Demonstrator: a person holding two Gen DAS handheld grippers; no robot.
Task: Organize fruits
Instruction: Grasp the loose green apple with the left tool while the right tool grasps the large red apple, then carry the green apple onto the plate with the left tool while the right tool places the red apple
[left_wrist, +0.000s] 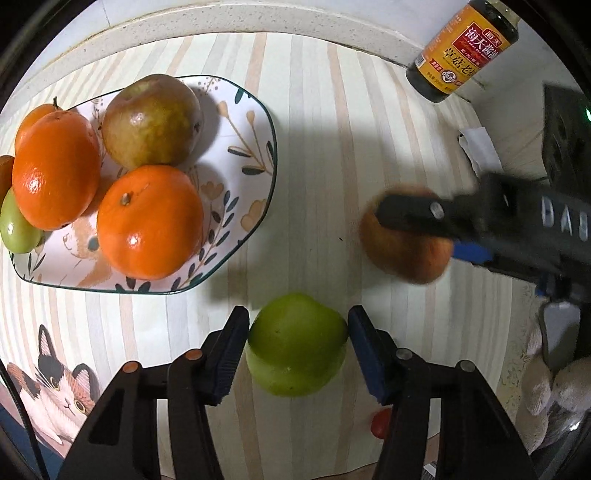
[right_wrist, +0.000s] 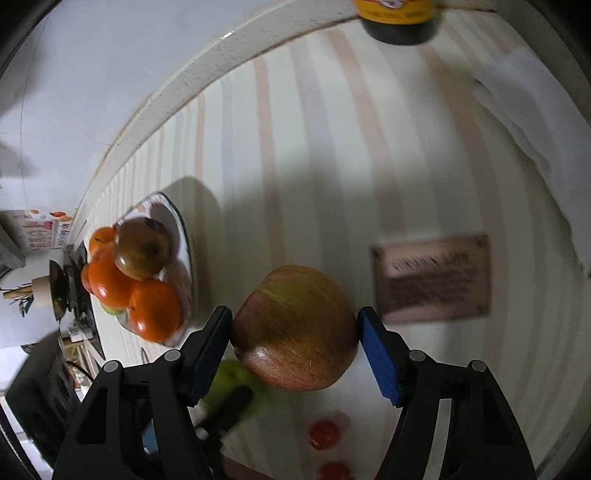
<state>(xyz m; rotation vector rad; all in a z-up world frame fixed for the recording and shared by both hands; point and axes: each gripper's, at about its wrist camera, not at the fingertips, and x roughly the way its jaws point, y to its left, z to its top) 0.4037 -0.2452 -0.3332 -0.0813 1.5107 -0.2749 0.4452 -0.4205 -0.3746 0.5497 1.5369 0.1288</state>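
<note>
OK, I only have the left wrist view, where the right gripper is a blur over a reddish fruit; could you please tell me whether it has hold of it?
Observer: Yes, the right gripper has both pads against a red-and-green streaked apple.
Operator: Thanks. My left gripper has the green fruit, and I glimpse one small red fruit behind a finger. Any more?
Observer: There are two: one on the table below the apple, another at the frame's bottom edge.
Operator: Anything to the apple's right?
Observer: A printed card lies flat there, its text too blurred to read.
</note>
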